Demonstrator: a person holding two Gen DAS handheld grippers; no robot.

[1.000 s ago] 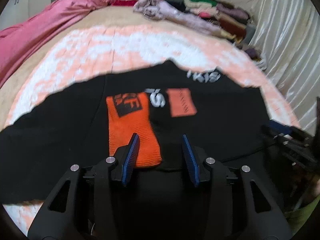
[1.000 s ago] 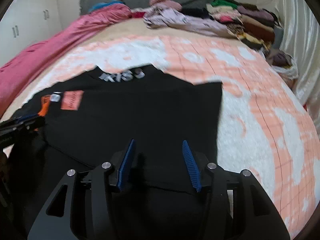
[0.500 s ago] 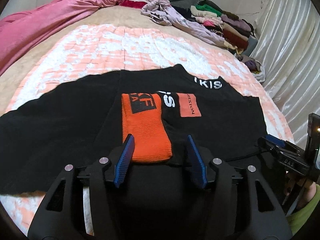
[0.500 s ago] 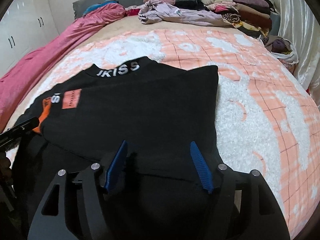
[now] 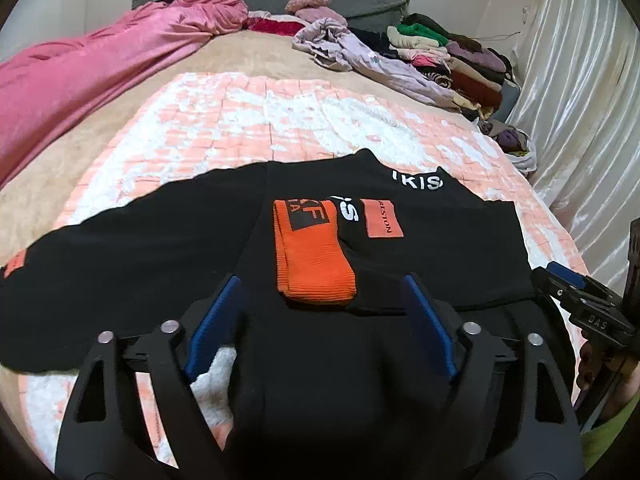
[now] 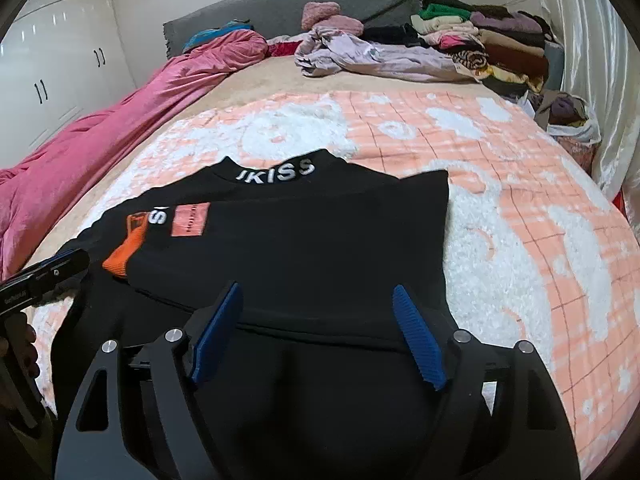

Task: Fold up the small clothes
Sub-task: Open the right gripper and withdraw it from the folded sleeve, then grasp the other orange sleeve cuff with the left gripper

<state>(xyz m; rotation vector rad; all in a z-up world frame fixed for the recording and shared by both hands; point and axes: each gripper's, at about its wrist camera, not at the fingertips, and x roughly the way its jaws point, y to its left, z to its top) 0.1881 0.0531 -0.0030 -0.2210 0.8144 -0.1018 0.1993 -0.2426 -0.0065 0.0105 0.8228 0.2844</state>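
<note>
Nearest, the left hand-held gripper (image 5: 320,312) and right hand-held gripper (image 6: 316,320) hang over the bed's near edge, jaws apart and opening, their blue pads clear of the black fabric between them. The black top (image 6: 304,240), one sleeve folded across it so the orange cuff (image 5: 314,264) lies on top, rests flat on the peach blanket (image 6: 520,208). Along the bed's far edge lie a pink quilt (image 5: 80,80) and piled clothes (image 6: 460,44).

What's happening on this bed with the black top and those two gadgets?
A person is folding a black long-sleeved top with orange cuffs on a peach-and-white fleece blanket, using a hand-held left gripper and right gripper. One sleeve lies folded across the body. Both sets of jaws are opening, gripping nothing.
</note>
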